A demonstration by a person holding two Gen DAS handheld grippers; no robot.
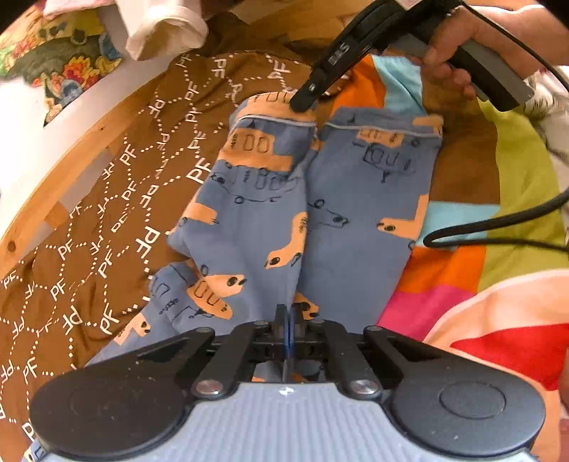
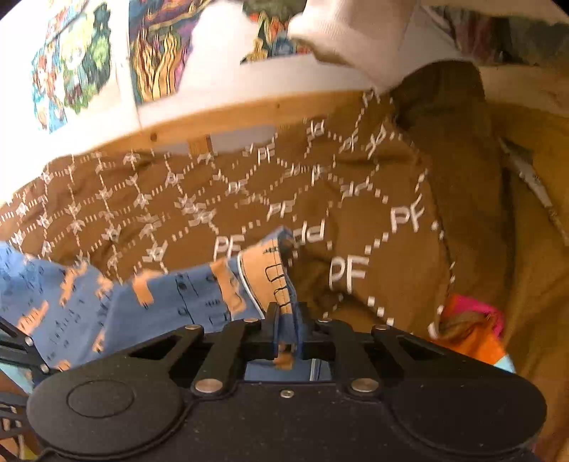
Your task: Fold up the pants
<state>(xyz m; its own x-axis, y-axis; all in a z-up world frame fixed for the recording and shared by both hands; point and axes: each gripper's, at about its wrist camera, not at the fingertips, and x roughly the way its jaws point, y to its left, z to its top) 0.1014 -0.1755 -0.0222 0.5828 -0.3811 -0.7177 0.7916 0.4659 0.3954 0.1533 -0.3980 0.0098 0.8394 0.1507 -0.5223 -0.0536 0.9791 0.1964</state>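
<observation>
Small blue pants [image 1: 270, 213] with orange vehicle prints lie on a brown blanket, legs side by side, cuffs at the far end. My left gripper [image 1: 290, 320] is shut on the pants' near end, around the crotch or waist. My right gripper [image 1: 302, 103] shows in the left wrist view, pinching the left leg's cuff. In the right wrist view the right gripper [image 2: 286, 320] is shut on that blue and orange cuff [image 2: 274, 273], with the leg trailing off to the left.
The brown "PF" patterned blanket [image 1: 117, 199] covers the bed beside a wooden bed rail [image 1: 71, 152]. A multicoloured patchwork cover [image 1: 498, 227] lies at the right. A white cloth [image 1: 160, 28] hangs at the top. A black cable [image 1: 498, 227] crosses the right side.
</observation>
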